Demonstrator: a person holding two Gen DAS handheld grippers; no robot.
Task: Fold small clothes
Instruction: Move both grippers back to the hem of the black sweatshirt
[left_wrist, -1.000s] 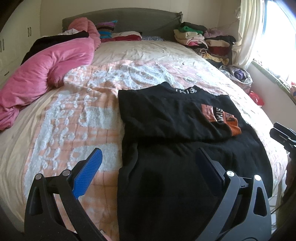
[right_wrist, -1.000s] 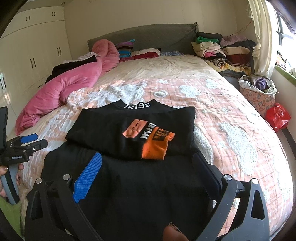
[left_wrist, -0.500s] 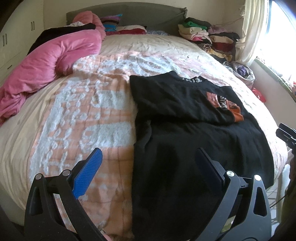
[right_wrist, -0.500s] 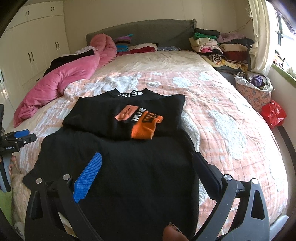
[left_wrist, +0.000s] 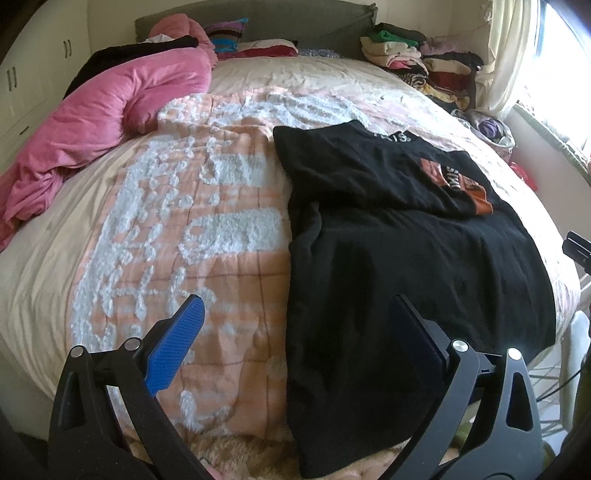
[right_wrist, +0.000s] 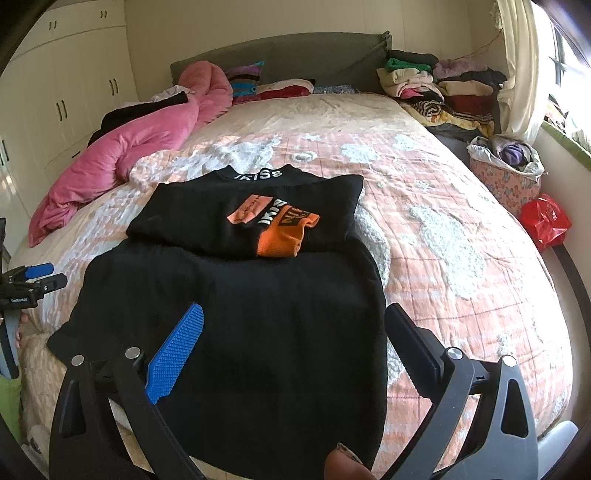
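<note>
A black shirt (left_wrist: 399, 266) with an orange print (left_wrist: 458, 184) lies on the bed; it also shows in the right wrist view (right_wrist: 258, 306). Its top part is folded down over the body, print (right_wrist: 280, 225) up, and its hem hangs over the near bed edge. My left gripper (left_wrist: 295, 314) is open and empty above the shirt's left edge near the foot of the bed. My right gripper (right_wrist: 291, 317) is open and empty above the shirt's lower half. The left gripper also shows at the left edge of the right wrist view (right_wrist: 33, 280).
A pink duvet (left_wrist: 99, 122) lies bunched at the bed's left. Folded clothes (right_wrist: 436, 88) are stacked at the far right by the headboard (right_wrist: 280, 55). A laundry basket (right_wrist: 506, 173) and a red bag (right_wrist: 546, 221) stand on the floor at the right. White wardrobes (right_wrist: 62, 92) line the left wall.
Both grippers have drawn back toward the foot of the bed and risen, open and empty throughout. The shirt has not moved.
</note>
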